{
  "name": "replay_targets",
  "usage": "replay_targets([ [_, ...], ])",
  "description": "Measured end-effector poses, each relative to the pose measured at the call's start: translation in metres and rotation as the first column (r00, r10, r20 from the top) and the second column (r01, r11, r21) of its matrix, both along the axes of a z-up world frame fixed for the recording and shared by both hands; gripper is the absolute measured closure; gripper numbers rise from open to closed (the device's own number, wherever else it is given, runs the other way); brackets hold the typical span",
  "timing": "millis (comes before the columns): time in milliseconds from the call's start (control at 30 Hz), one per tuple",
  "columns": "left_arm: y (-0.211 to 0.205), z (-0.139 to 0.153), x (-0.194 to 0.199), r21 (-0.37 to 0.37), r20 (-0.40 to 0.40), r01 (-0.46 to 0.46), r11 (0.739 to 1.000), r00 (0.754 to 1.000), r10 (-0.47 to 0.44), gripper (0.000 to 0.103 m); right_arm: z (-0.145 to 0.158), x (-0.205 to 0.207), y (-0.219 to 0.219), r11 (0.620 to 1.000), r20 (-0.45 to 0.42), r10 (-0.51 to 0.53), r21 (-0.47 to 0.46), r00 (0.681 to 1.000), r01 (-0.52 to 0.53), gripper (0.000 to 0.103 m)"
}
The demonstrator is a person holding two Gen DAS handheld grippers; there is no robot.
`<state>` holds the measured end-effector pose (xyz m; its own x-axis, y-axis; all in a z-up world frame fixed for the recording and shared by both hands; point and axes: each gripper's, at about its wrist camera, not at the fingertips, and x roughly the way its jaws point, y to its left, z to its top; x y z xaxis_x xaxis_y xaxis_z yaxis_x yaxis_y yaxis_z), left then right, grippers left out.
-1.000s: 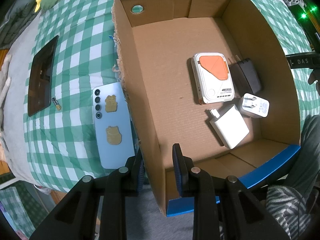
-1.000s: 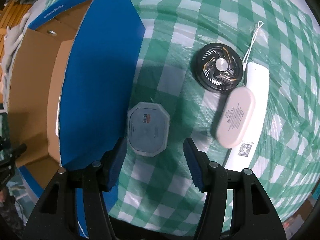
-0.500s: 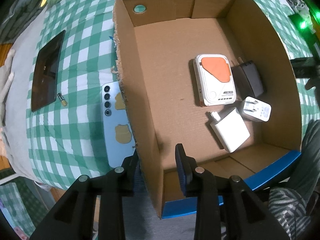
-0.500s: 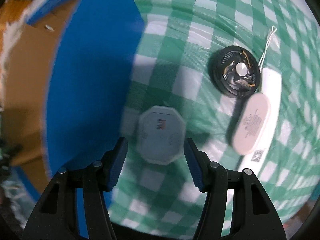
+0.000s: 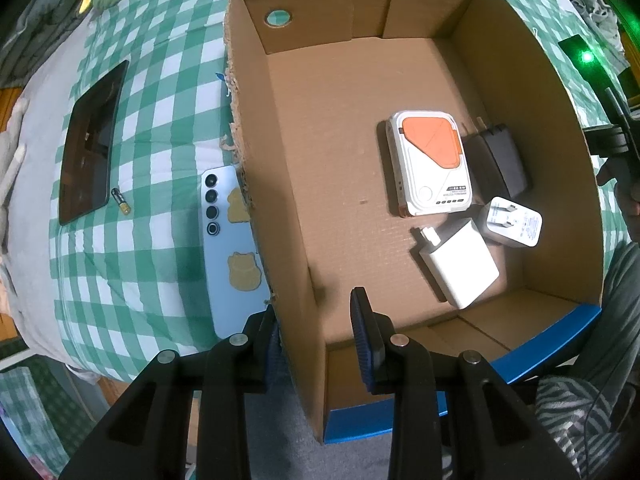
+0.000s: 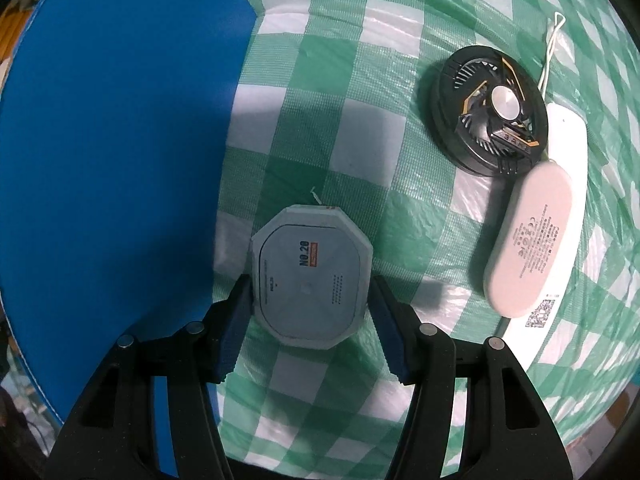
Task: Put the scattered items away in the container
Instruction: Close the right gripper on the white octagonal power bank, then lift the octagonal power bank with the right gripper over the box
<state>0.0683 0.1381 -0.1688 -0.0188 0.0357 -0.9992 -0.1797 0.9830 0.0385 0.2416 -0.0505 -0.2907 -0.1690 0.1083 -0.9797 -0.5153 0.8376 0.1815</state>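
grey octagonal case (image 6: 310, 276) lies on the checked cloth (image 6: 360, 92) just beside the box's (image 5: 460, 80) blue wall, between the right gripper's (image 6: 308, 320) open pads, gripped or not: cannot tell. left gripper (image 5: 316, 328) straddles the box's near wall; jaws have just opened, inner pad clear.

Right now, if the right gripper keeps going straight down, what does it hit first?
Likely the grey octagonal case: it sits between the right gripper's fingers, which flank it. Below lies the checked cloth. Contact depth is unclear.
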Motion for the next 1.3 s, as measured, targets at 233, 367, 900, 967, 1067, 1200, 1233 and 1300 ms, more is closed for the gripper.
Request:
replay_targets([
  [233, 0.0, 0.0, 0.0, -0.002, 0.004, 0.002, 1.0, 1.0, -0.002, 0.072, 0.01, 0.002, 0.006, 0.999, 0.042, 0.03, -0.033, 0.999, -0.028, 0.048],
  [367, -0.001, 0.0, -0.001, -0.003, 0.005, 0.001, 1.0, 1.0, -0.001, 0.072, 0.018, -0.007, 0.006, 0.997, 0.07, 0.069, -0.047, 0.995, -0.066, 0.049],
  [900, 0.001, 0.0, -0.001, 0.001, 0.003, 0.003, 1.0, 1.0, -0.003, 0.072, 0.067, -0.02, -0.015, 0.991, 0.108, 0.13, -0.026, 0.986, -0.128, 0.049],
  [967, 0.001, 0.0, -0.001, 0.0, 0.003, 0.004, 1.0, 1.0, -0.004, 0.072, 0.078, -0.021, -0.019, 0.991, 0.115, 0.138, -0.016, 0.984, -0.137, 0.049],
  [1067, 0.001, 0.0, -0.001, 0.0, 0.003, 0.003, 1.0, 1.0, -0.003, 0.072, 0.096, -0.025, -0.022, 0.989, 0.13, 0.146, 0.0, 0.981, -0.148, 0.049],
  [1200, 0.001, 0.0, -0.001, 0.001, 0.004, 0.004, 1.0, 1.0, -0.004, 0.072, 0.119, -0.031, -0.026, 0.985, 0.156, 0.165, 0.025, 0.974, -0.171, 0.049],
  [1233, 0.001, 0.0, -0.001, 0.001, 0.004, 0.005, 1.0, 1.0, -0.005, 0.072, 0.126, -0.032, -0.025, 0.984, 0.162, 0.17, 0.033, 0.972, -0.177, 0.049],
  [1300, 0.002, 0.0, -0.001, 0.001, 0.004, 0.004, 1.0, 1.0, -0.004, 0.072, 0.14, -0.036, -0.02, 0.98, 0.178, 0.18, 0.051, 0.967, -0.192, 0.049],
])
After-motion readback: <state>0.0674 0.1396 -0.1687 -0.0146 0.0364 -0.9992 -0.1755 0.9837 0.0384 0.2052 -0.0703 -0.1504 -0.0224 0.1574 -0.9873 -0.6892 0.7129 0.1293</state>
